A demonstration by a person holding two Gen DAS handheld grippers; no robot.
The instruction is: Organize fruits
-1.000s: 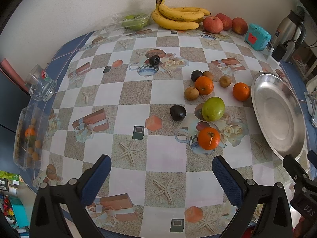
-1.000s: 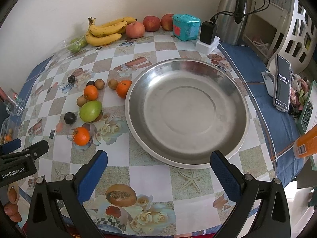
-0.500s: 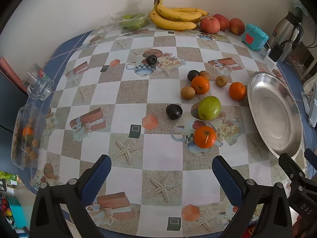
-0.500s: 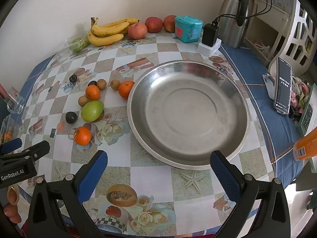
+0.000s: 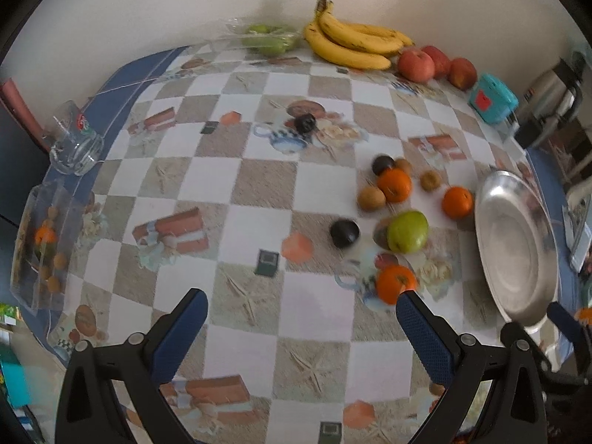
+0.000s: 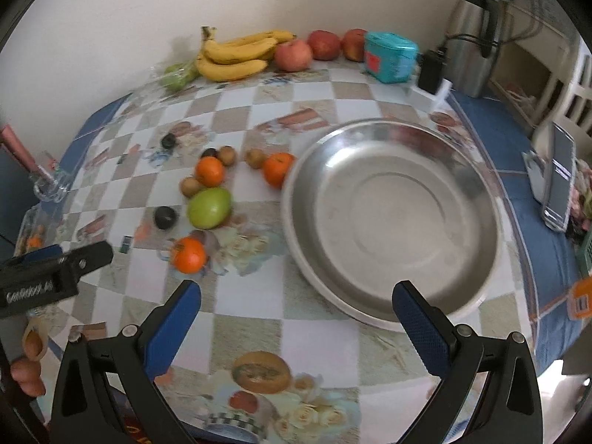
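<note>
You are holding your left gripper and right gripper above the checked table, each with fingers spread wide and gripping nothing. Loose fruits, including a green mango and nearest orange, are lying left of the empty steel dish.

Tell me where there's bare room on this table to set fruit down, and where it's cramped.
The metal plate is empty, the widest free spot. Bare cloth also lies between the bananas and the loose fruit, and in front of the left gripper. It is crowded around the green fruit, where oranges, kiwis and dark fruits cluster beside the plate's rim.
</note>
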